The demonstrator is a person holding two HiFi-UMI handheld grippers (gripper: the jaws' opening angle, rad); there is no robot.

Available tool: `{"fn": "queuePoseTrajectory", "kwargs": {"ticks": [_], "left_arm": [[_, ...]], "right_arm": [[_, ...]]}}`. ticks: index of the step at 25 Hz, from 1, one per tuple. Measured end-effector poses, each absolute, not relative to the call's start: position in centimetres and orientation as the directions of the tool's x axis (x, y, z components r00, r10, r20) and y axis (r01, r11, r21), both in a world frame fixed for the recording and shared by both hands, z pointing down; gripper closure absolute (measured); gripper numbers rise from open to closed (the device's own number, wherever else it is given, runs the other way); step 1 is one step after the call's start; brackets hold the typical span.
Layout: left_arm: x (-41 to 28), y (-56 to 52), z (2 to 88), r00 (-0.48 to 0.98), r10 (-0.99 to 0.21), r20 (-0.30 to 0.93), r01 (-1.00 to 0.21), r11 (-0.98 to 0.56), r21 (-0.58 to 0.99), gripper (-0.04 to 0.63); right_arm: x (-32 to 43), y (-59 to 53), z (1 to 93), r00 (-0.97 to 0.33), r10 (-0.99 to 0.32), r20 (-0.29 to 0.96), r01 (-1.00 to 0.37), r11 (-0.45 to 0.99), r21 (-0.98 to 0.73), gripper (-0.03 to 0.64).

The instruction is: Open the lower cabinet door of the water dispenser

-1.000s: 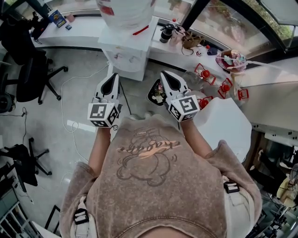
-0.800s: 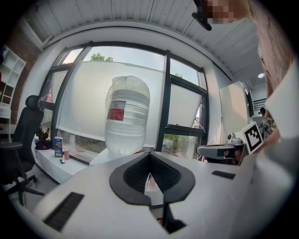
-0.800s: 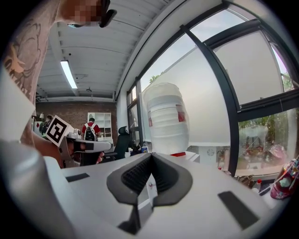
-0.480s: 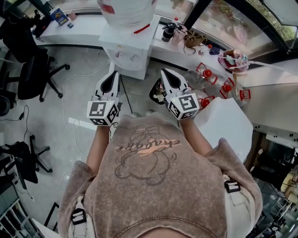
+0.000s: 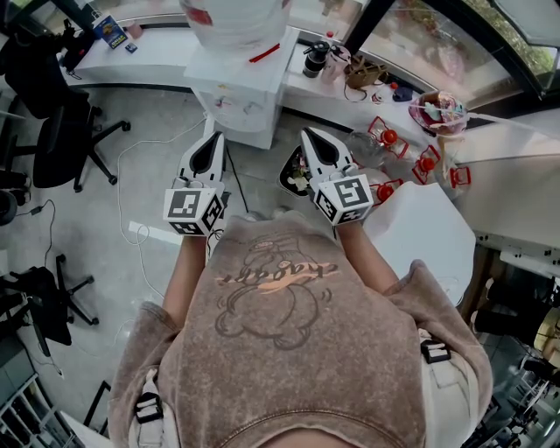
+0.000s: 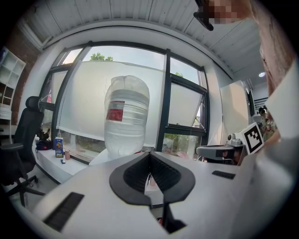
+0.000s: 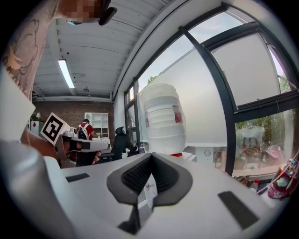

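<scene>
Left gripper (image 5: 213, 142): fingers pressed together, nothing between them.
Right gripper (image 5: 309, 137): fingers pressed together, empty; level with the left.
Water dispenser (image 5: 241, 92): white, bottle (image 5: 234, 22) on top; ahead of both grippers, apart from them, against the window table (image 5: 157, 61).
Lower front: steeply foreshortened, unreadable.
</scene>
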State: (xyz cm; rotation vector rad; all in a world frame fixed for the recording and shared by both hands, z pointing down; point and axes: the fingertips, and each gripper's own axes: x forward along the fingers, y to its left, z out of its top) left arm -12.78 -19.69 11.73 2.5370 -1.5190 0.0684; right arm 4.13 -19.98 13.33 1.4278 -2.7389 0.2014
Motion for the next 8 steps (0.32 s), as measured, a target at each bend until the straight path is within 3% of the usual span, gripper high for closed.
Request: {"fn": "queuePoseTrajectory", "kwargs": {"ticks": [8], "left_arm": [[-13.01,-19.57,11.75,0.461,-0.878,0.132,-0.885,-0.444,0.135,0.581]], "right_arm": [[4.31,-19.82,13.03,-0.569,-0.817,0.092,-0.822,0.56,-0.104,0.612]]}}
